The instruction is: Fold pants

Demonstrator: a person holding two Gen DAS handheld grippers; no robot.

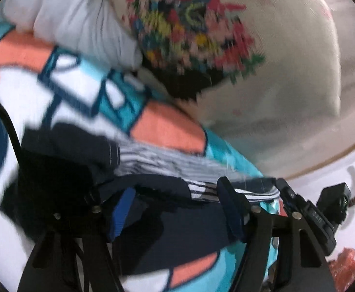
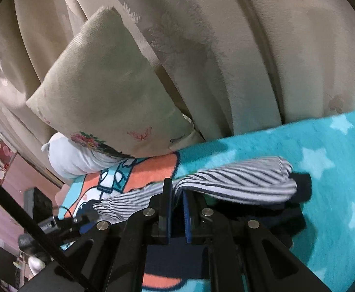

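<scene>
Right gripper [image 2: 176, 205], lower centre of the right wrist view: jaws pressed together, pinching the edge of the striped grey-and-white, navy-lined fabric pants [image 2: 238, 182]. Left gripper [image 1: 177, 206], low in the left wrist view: jaws spread, navy cloth of the pants [image 1: 153, 194] between them; contact not discernible through blur. Pants lie on a turquoise fleece blanket with white stars and orange cartoon print [image 2: 323, 146]. Behind: cream embroidered cushion [image 2: 104, 92], white pillow [image 2: 70, 158], beige curtains [image 2: 250, 48]. No legible writing.
</scene>
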